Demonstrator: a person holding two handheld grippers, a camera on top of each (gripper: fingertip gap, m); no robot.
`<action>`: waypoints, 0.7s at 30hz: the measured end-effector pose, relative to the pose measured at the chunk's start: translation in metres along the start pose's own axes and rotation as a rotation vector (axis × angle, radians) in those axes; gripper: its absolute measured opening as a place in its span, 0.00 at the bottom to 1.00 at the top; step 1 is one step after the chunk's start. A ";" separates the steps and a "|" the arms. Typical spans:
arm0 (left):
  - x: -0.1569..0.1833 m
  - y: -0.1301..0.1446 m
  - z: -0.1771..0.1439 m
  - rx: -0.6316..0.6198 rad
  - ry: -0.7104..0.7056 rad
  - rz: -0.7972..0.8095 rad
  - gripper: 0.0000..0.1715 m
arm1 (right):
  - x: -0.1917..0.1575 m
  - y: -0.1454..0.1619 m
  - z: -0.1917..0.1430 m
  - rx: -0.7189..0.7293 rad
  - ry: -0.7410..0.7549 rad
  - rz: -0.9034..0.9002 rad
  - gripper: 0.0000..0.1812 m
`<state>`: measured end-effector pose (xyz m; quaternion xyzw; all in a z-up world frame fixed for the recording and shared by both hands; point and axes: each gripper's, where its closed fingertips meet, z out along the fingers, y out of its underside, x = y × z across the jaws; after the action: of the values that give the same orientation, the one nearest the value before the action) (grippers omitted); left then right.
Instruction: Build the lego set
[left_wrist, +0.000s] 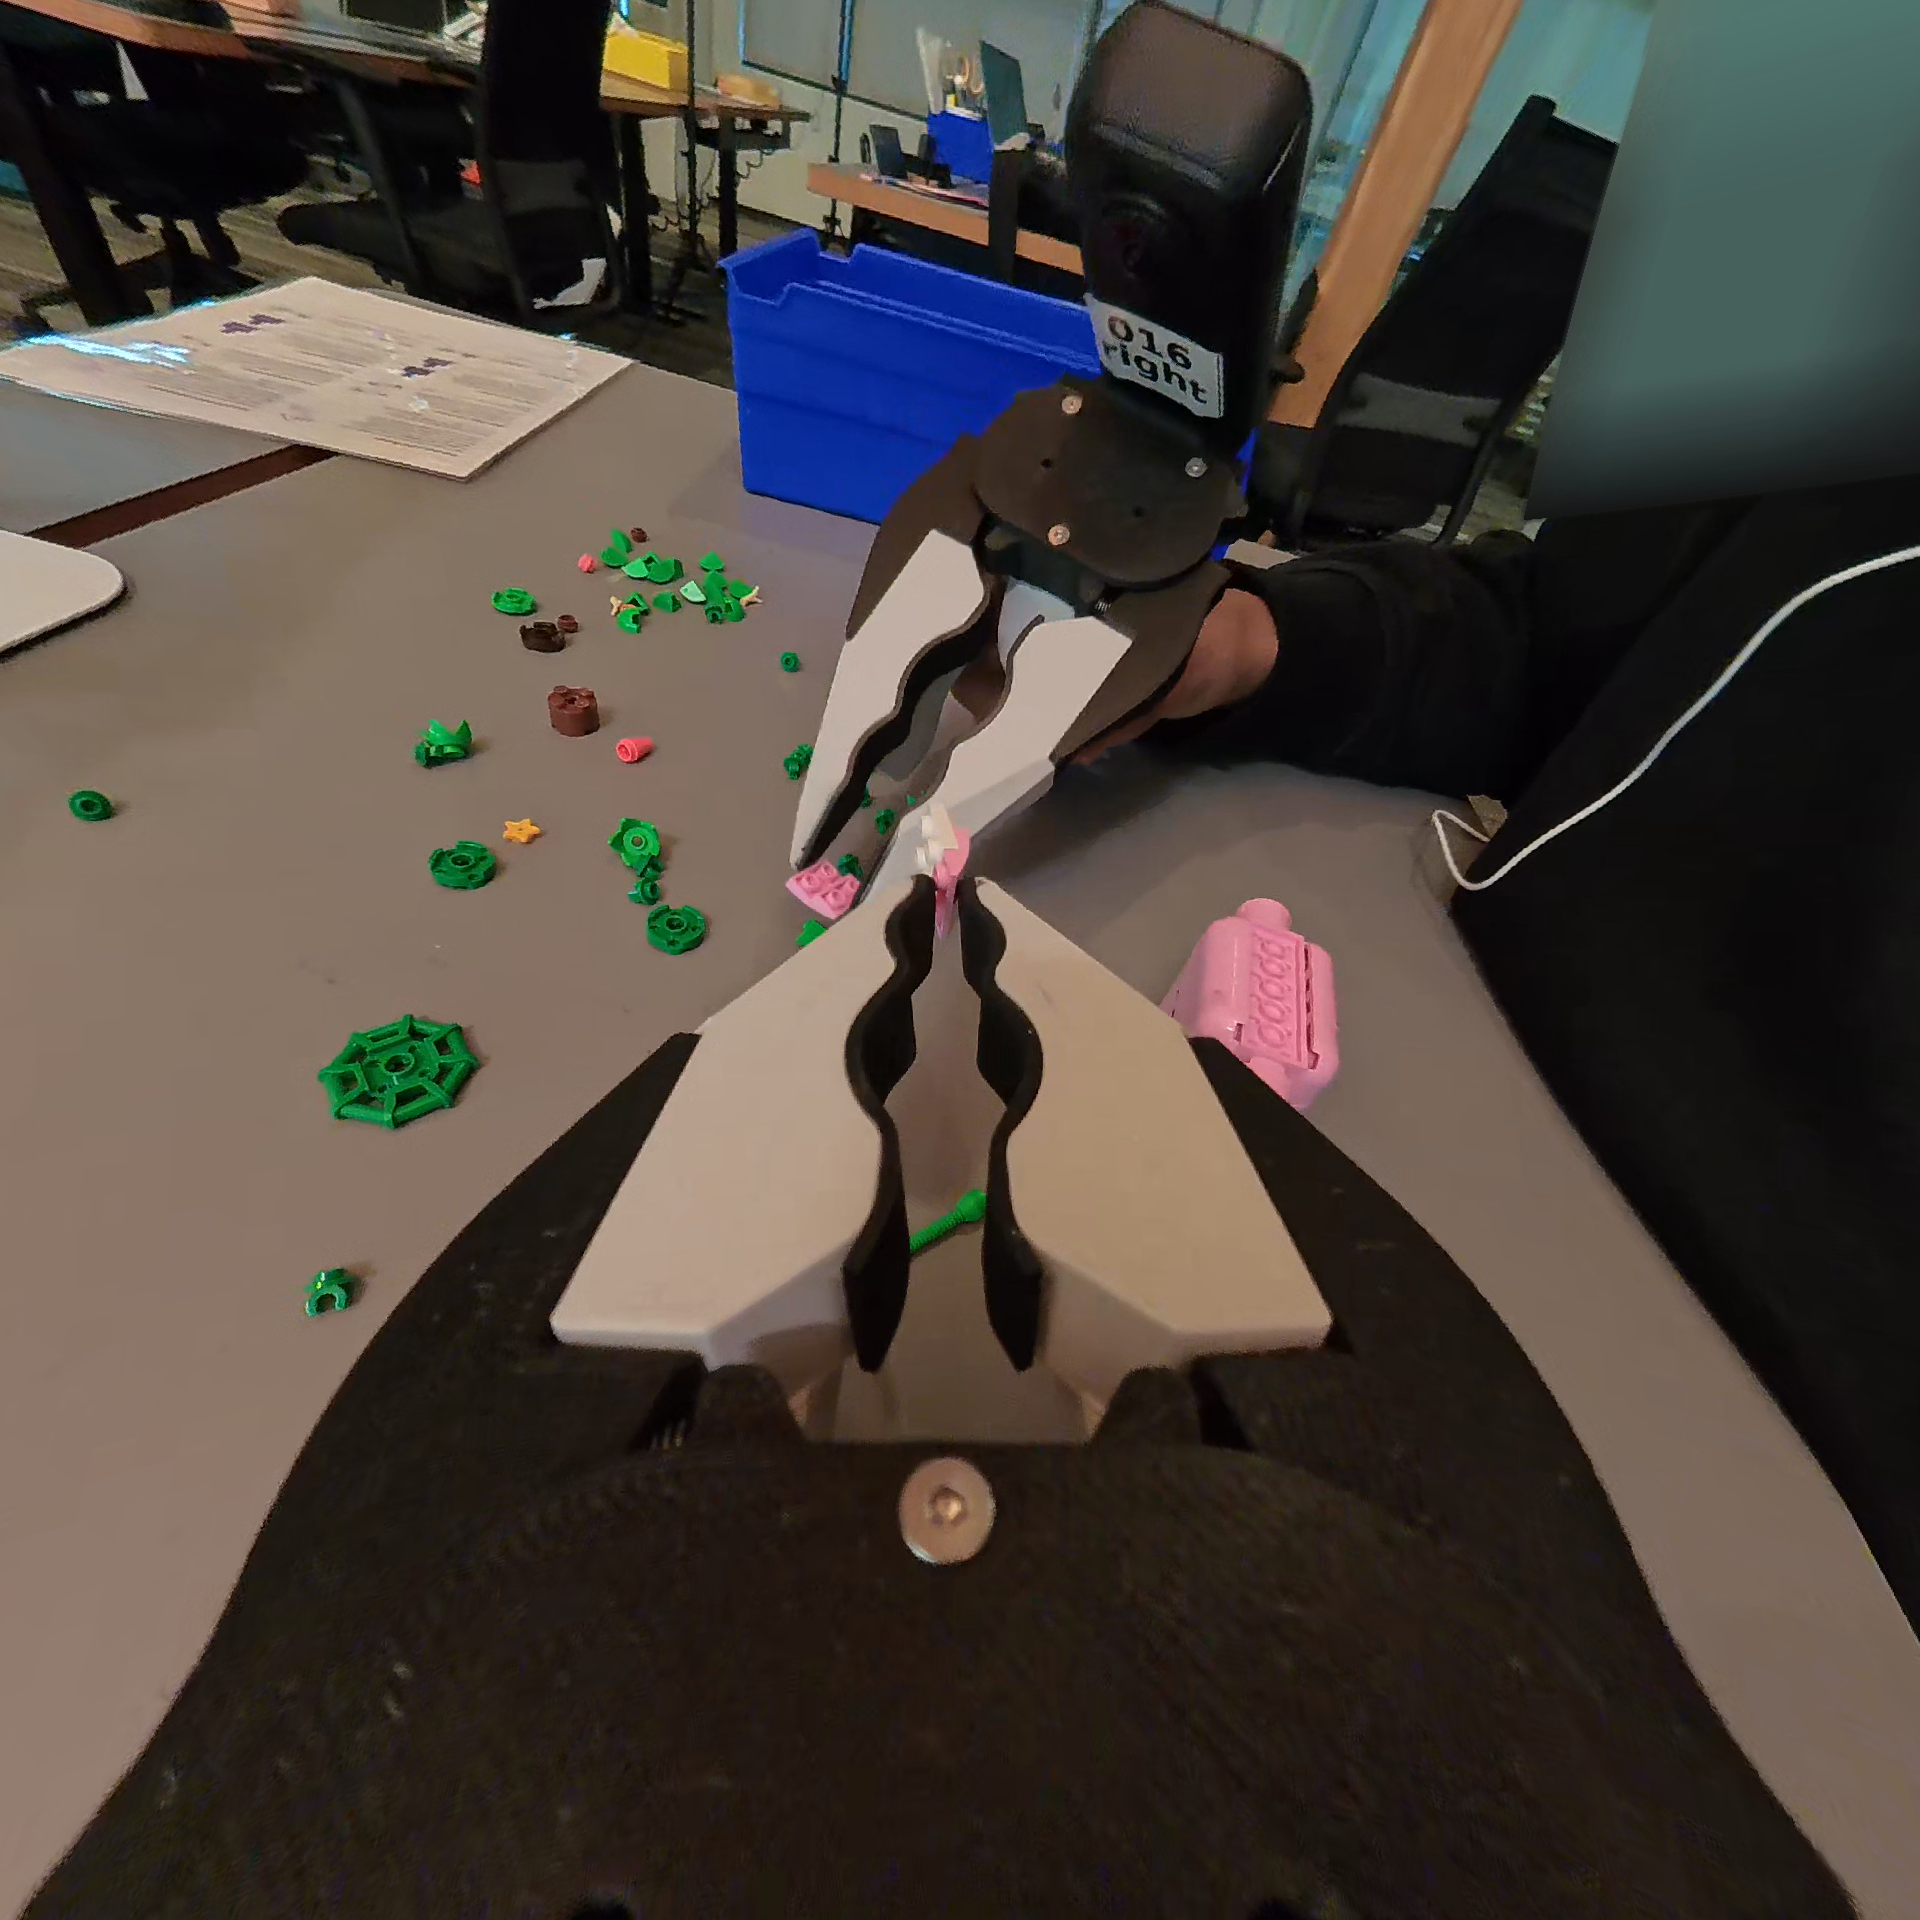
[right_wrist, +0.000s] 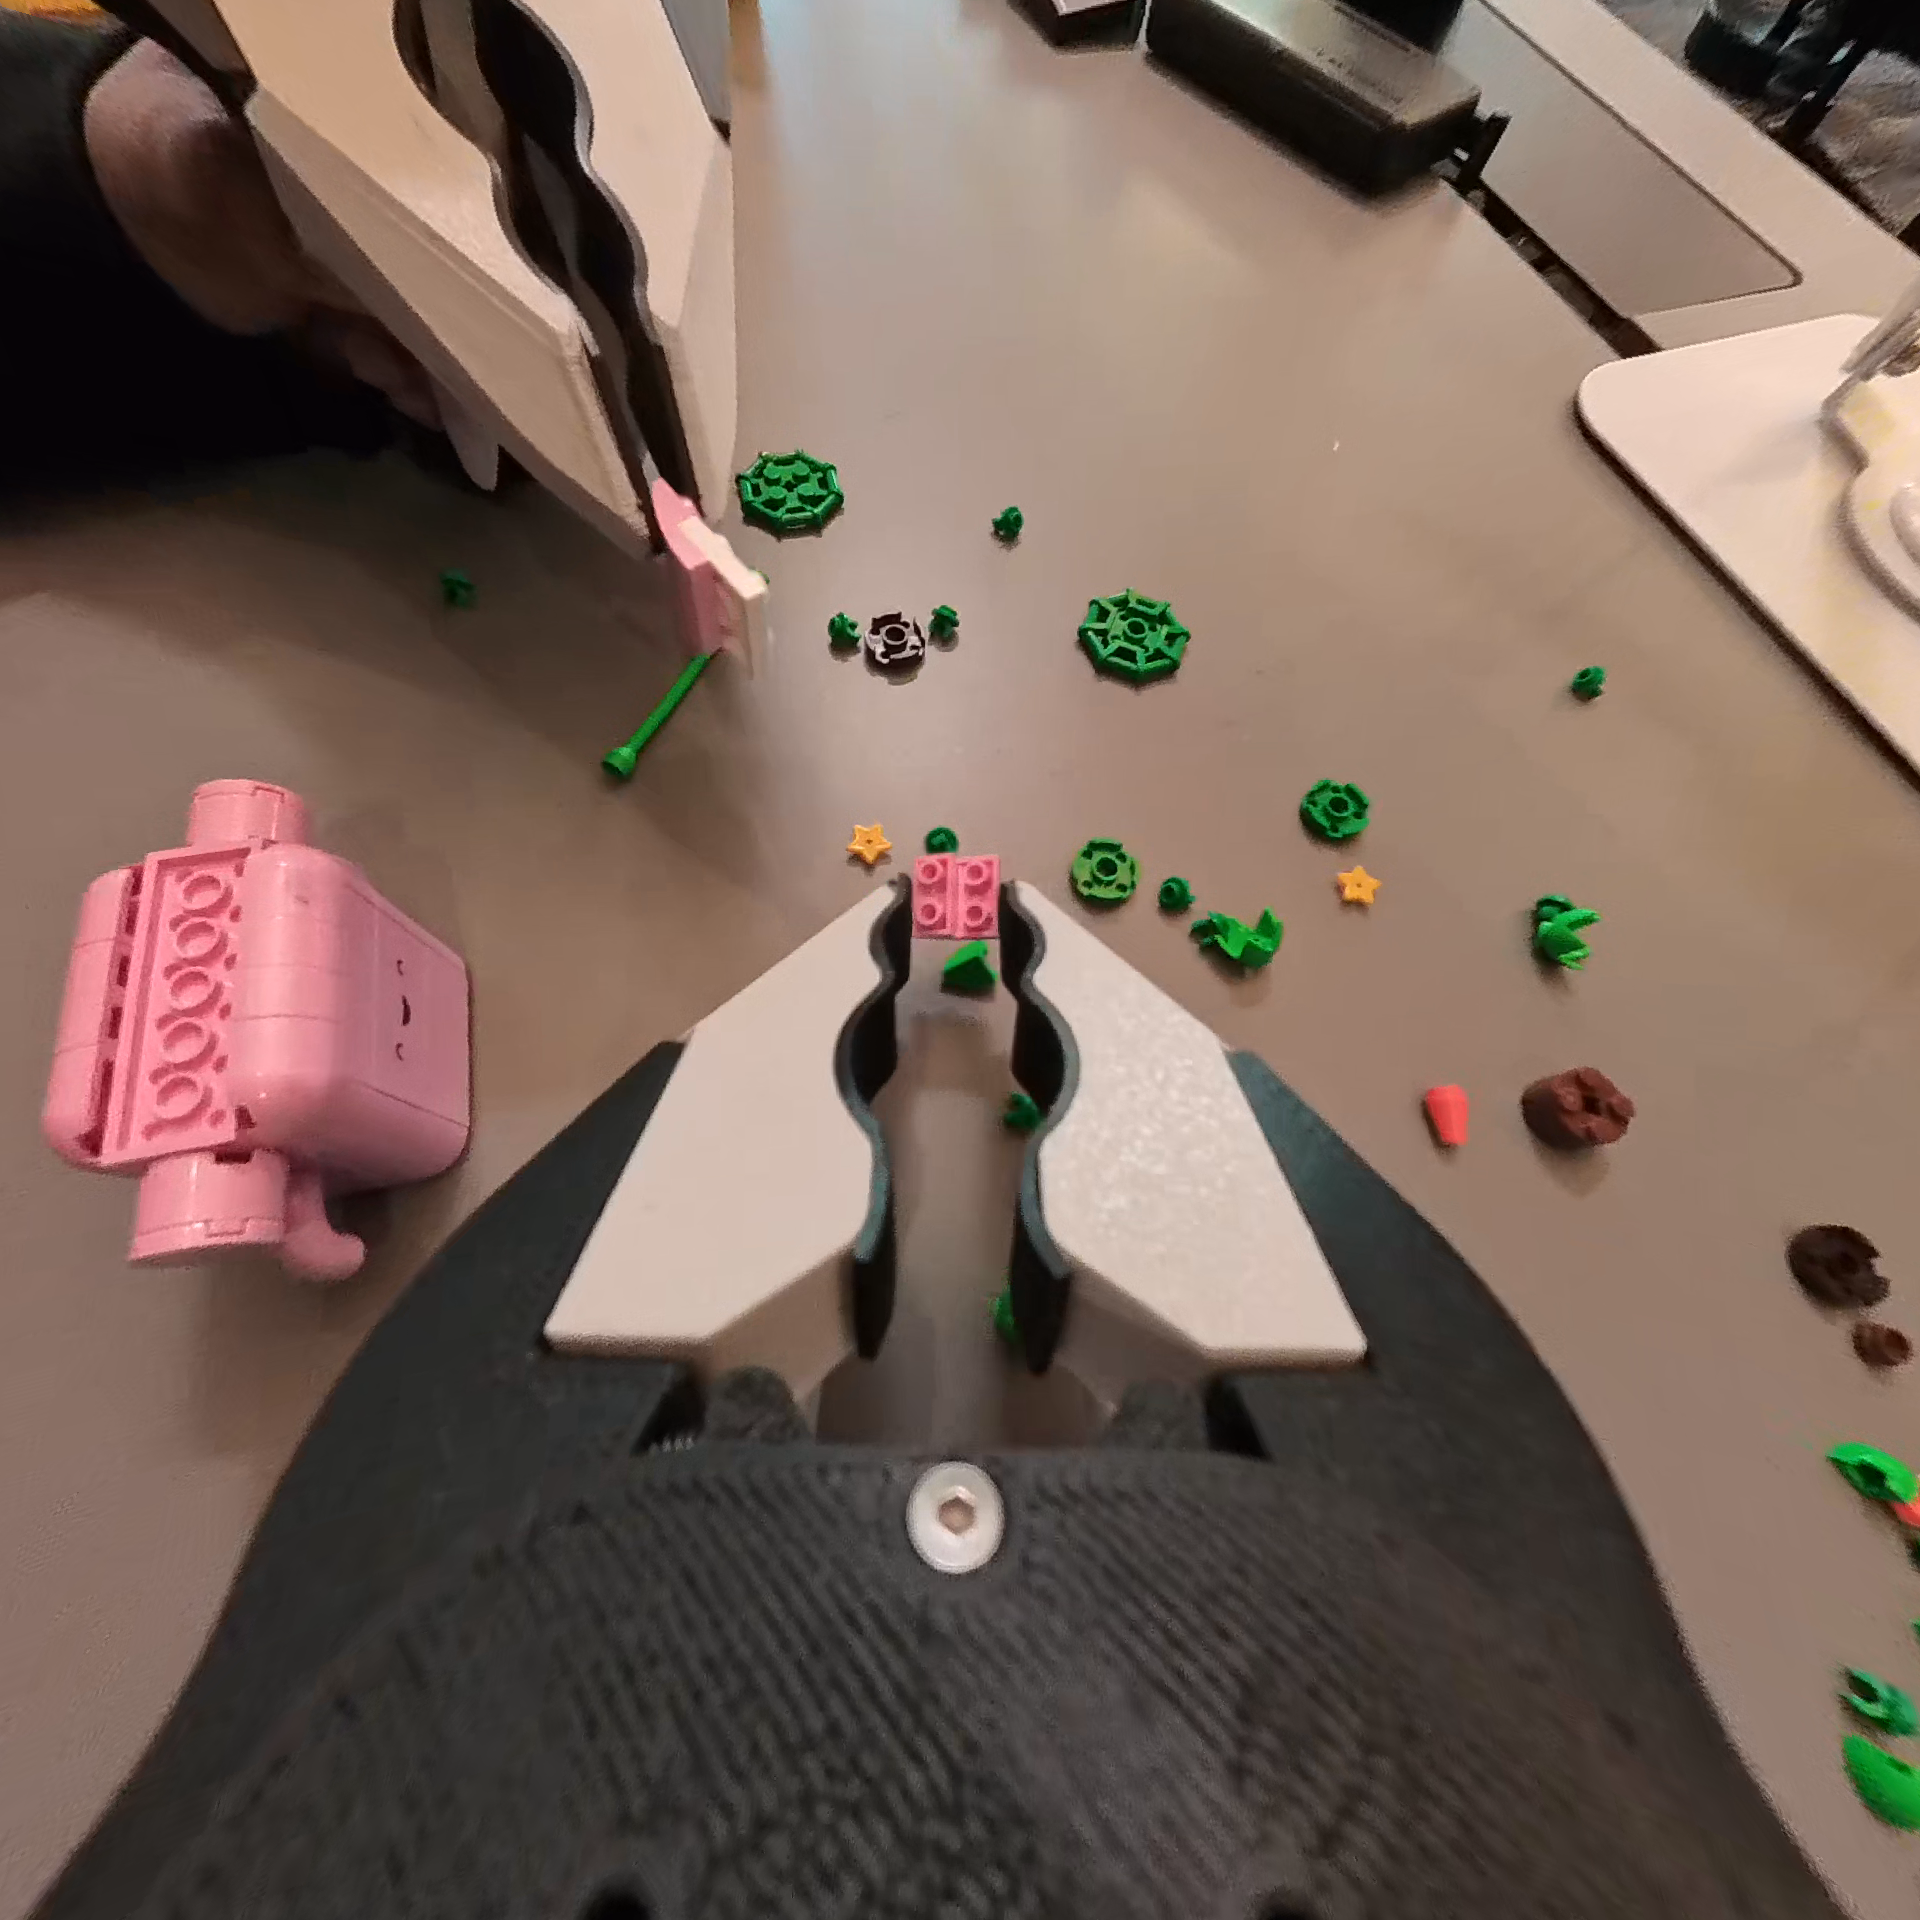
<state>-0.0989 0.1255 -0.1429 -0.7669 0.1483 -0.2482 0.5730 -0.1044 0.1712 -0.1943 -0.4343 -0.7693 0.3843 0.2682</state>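
**Both hand-held grippers engaged on pink pieces**

Left hand-held gripper (left_wrist: 943, 896): clamped at the tips on a small pink-and-white stacked piece (left_wrist: 948, 860), held clear of the grey bench (left_wrist: 260, 935). Same piece seen in the right wrist view (right_wrist: 712, 582), tilted, above a green rod (right_wrist: 657, 719) lying on the bench.

Right hand-held gripper (right_wrist: 957, 906): tips closed against the sides of a pink studded plate (right_wrist: 956, 896), studs facing the camera. Seen from the left wrist view (left_wrist: 847, 878), tips lowered to bench level with the plate (left_wrist: 823, 889) between them.

Pink assembled block (right_wrist: 260, 1023): on its side on the bench, apart from both grippers.

Loose parts scattered over the bench: green web-shaped discs (right_wrist: 1132, 636), small green rounds, yellow stars (right_wrist: 869, 843), brown round pieces (right_wrist: 1576, 1108), one red cone (right_wrist: 1446, 1115).

Blue bin (left_wrist: 894, 364) at the far bench edge; printed sheet (left_wrist: 322, 369) to the far left.
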 end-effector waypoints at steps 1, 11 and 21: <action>0.000 0.000 0.000 0.002 -0.002 0.002 0.00 | -0.003 0.000 0.001 -0.004 -0.016 0.006 0.08; -0.003 -0.002 -0.002 0.014 -0.035 0.034 0.00 | -0.026 0.013 0.004 -0.137 -0.065 -0.075 0.08; -0.001 0.001 0.001 -0.022 -0.063 0.092 0.00 | -0.030 0.025 0.003 -0.191 -0.090 -0.061 0.08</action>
<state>-0.0992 0.1268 -0.1447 -0.7729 0.1681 -0.1957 0.5797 -0.0809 0.1521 -0.2189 -0.4167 -0.8264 0.3201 0.2025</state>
